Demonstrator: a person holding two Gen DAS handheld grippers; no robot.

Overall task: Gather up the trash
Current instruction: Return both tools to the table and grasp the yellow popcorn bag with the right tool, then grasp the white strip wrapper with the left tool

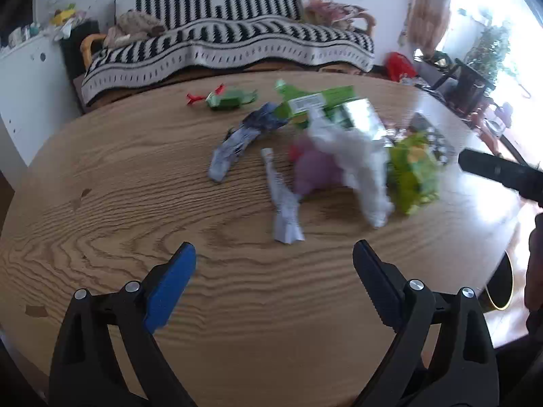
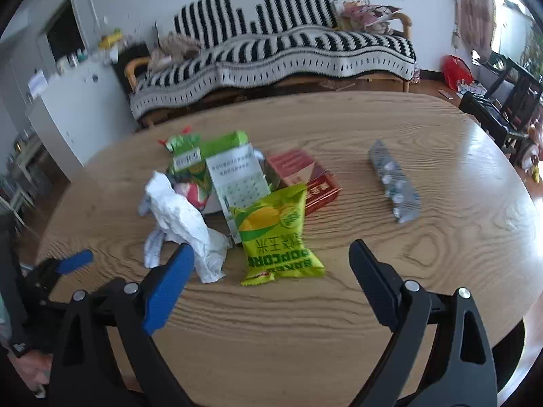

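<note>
behind the wooden bench (image 2: 339, 322) sits a striped sofa (image 2: 288, 47). trash lies heaped in the middle. the popcorn bag (image 2: 276, 234) is nearest, white paper (image 2: 183, 217) just left of it. my right tongs (image 2: 271, 259) and left tongs (image 1: 274, 259) hover wide open and empty, ready to pick.

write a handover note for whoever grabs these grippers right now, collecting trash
Left gripper: open, empty, above the table.
Right gripper: open, empty, near the popcorn bag.
Trash is all on the table: crumpled paper, green wrappers, white box, red box, blister pack off to the right.
Done: nothing held or visibly collected.
Left: all of it. No bin in view.
</note>
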